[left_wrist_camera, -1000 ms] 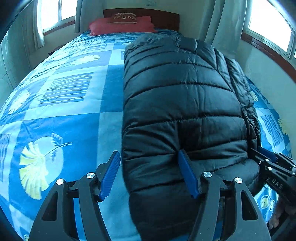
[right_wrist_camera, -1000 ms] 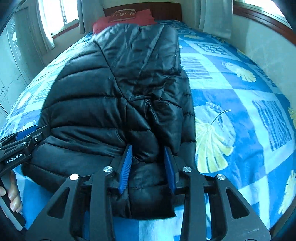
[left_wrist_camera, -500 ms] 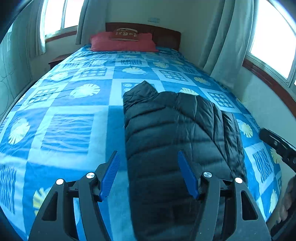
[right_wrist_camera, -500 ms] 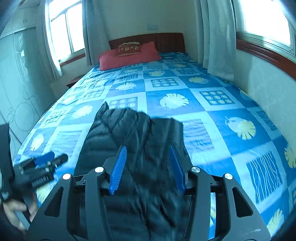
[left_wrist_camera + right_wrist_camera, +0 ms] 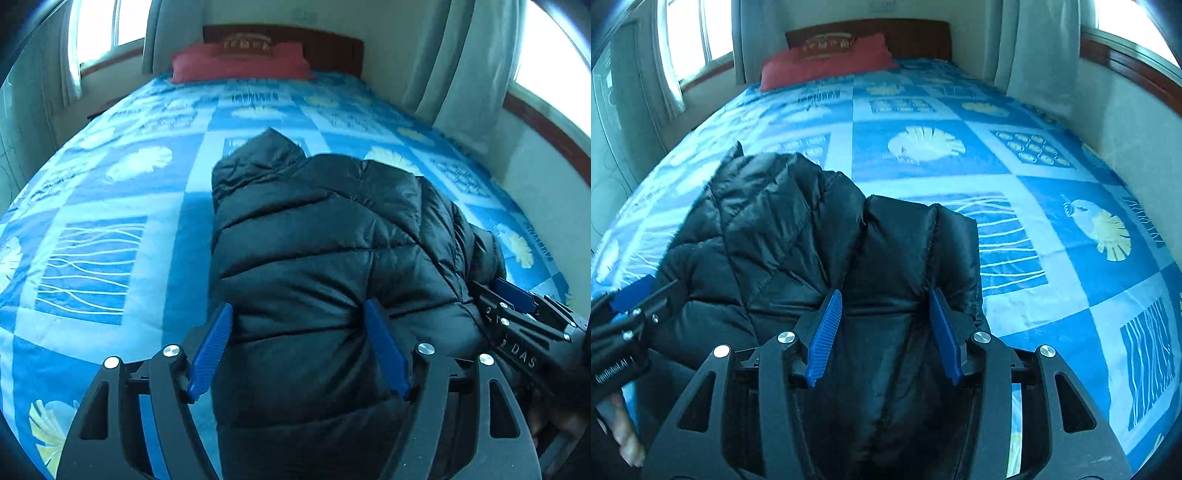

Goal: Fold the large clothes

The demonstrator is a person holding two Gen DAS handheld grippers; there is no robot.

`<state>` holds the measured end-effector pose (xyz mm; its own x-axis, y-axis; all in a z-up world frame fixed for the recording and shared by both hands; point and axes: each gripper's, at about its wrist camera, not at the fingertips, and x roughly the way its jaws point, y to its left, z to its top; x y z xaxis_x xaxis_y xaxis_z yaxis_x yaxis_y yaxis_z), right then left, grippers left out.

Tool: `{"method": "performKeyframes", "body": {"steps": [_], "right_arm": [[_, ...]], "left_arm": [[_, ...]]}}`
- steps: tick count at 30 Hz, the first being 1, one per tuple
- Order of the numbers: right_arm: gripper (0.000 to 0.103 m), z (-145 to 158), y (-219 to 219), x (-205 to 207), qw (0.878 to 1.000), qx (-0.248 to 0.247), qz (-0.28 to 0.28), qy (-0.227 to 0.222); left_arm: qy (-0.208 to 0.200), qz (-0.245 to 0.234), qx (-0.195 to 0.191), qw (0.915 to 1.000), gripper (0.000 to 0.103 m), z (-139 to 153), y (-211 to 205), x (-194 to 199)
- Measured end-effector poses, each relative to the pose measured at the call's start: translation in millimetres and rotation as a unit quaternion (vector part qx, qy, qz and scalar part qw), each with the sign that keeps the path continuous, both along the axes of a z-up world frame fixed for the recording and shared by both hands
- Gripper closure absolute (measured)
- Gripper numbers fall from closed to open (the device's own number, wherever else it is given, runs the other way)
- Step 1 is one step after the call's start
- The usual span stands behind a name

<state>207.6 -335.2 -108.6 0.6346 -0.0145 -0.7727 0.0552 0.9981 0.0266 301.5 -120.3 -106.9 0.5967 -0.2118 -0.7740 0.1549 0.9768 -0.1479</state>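
On the blue patterned bed (image 5: 110,229), the black puffer jacket (image 5: 314,258) is mid-fold, each end held: left gripper (image 5: 299,350) wide, just opened further; right gripper (image 5: 882,332) narrower. Next: carry the fold over evenly.

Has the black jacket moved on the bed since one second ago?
Yes. The black jacket has moved toward the foot of the bed, away from the red pillow.

Bed (image 5: 1015,155) w/ curtained windows (image 5: 98,26) (daylit).
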Motion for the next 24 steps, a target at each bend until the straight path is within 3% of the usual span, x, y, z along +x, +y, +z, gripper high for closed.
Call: {"method": "performKeyframes", "body": {"steps": [9, 24], "right_arm": [[0.055, -22.3, -4.0, 14.0, 1.000, 0.003, -0.008, 0.006], [0.054, -37.1, -2.0, 16.5, 1.000, 0.001, -0.013, -0.007]], "left_arm": [[0.026, 0.009, 0.024, 0.9993, 0.026, -26.3, -9.6, 16.7], [0.027, 0.014, 0.036, 0.9989, 0.025, -42.9, -13.2, 23.7]]}}
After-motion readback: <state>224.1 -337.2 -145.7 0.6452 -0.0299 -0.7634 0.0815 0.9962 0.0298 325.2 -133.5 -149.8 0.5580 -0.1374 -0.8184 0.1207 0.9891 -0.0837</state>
